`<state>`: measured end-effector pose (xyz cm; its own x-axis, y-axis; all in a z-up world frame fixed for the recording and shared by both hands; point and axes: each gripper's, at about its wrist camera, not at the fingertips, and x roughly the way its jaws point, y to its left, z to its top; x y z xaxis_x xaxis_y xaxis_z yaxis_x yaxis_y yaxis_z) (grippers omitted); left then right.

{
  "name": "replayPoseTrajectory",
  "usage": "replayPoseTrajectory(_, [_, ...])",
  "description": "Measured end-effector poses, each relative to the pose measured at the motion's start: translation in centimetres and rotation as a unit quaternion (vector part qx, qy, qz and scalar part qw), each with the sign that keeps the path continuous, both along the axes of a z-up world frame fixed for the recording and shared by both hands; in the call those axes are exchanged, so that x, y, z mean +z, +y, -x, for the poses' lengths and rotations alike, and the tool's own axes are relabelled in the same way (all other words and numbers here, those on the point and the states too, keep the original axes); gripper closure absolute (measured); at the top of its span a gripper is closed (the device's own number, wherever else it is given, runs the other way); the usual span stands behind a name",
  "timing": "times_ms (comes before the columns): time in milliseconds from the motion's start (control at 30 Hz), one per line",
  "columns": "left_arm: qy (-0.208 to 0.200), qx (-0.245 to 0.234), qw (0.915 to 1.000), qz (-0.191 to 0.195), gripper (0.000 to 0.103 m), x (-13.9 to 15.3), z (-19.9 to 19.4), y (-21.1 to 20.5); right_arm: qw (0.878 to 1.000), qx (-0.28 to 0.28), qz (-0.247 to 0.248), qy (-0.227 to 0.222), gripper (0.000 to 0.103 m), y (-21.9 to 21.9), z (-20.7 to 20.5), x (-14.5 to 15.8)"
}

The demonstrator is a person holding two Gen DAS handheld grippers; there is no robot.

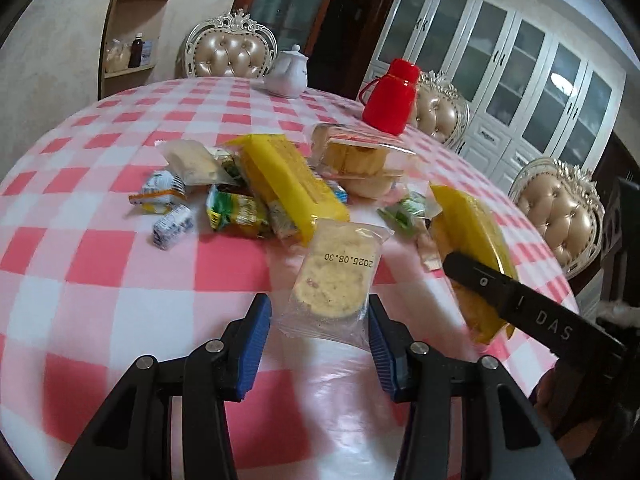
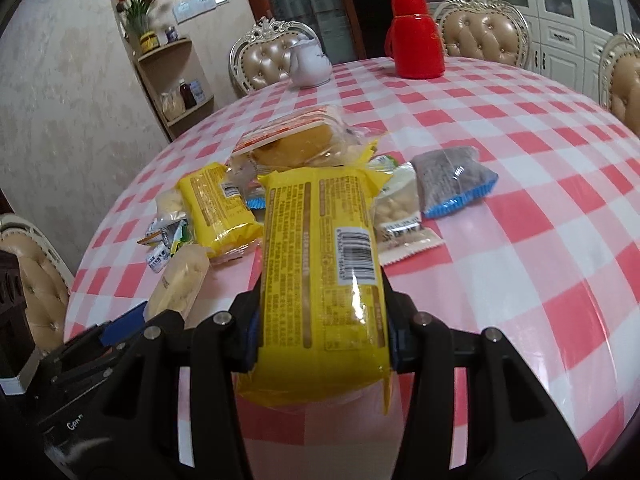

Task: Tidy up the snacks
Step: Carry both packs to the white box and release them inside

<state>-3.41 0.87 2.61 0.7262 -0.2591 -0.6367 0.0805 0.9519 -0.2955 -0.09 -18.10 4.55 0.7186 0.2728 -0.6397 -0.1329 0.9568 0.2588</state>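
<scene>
Left wrist: we see both grippers gripping snacks above the checked tablecloth (image 1: 120, 264).
Left gripper (image 1: 318, 316) has its blue ribbed pads closed on a clear crinkly cracker packet (image 1: 334, 276), seemingly pinched at its lower end. Right gripper (image 2: 322, 328) is clamped mid-length on a glossy yellow oblong biscuit pack (image 2: 320, 264), near the snack pile (image 2: 280, 160).

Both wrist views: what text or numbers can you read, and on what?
"2025.08.30": upside down on the clear biscuit packet in the left gripper.
"DAS": on the black finger of the right gripper.
"Gen": cut off, on the left gripper's black body.
Yellow packet in the right gripper: print and barcode too small.
</scene>
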Motion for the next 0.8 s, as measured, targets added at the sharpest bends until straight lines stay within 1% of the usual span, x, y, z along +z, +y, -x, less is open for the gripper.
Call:
replayPoseTrajectory(100, [-0.015,-0.004,0.9999,0.002,0.055,0.3,0.9,-1.0,1.0,-0.007,-0.003,-0.01,0.053,-0.5,0.6,0.3])
replayPoseTrajectory(267, [-0.038,-0.035,0.9986,0.005,0.055,1.0,2.4,-3.2,1.0,-0.021,-0.018,-0.015,0.053,-1.6,1.9,0.2])
replayPoseTrajectory(400, [-0.032,-0.056,0.9978,0.014,0.055,0.8,3.0,-4.4,0.999,-0.038,-0.033,-0.018,0.053,-3.3,3.1,0.3])
replayPoseTrajectory(500, [-0.036,-0.066,0.997,0.02,0.055,0.9,3.8,-5.3,0.997,-0.052,-0.045,-0.019,0.053,-4.6,4.3,0.3])
replayPoseTrajectory(600, [-0.033,-0.077,0.996,0.033,0.055,0.8,4.3,-5.8,0.997,-0.064,-0.047,-0.025,0.053,-5.8,5.7,0.2])
replayPoseTrajectory(800, [-0.033,-0.094,0.9935,0.055,0.055,0.8,5.0,-6.8,0.995,-0.086,-0.054,-0.01,0.053,-8.2,7.9,-0.4])
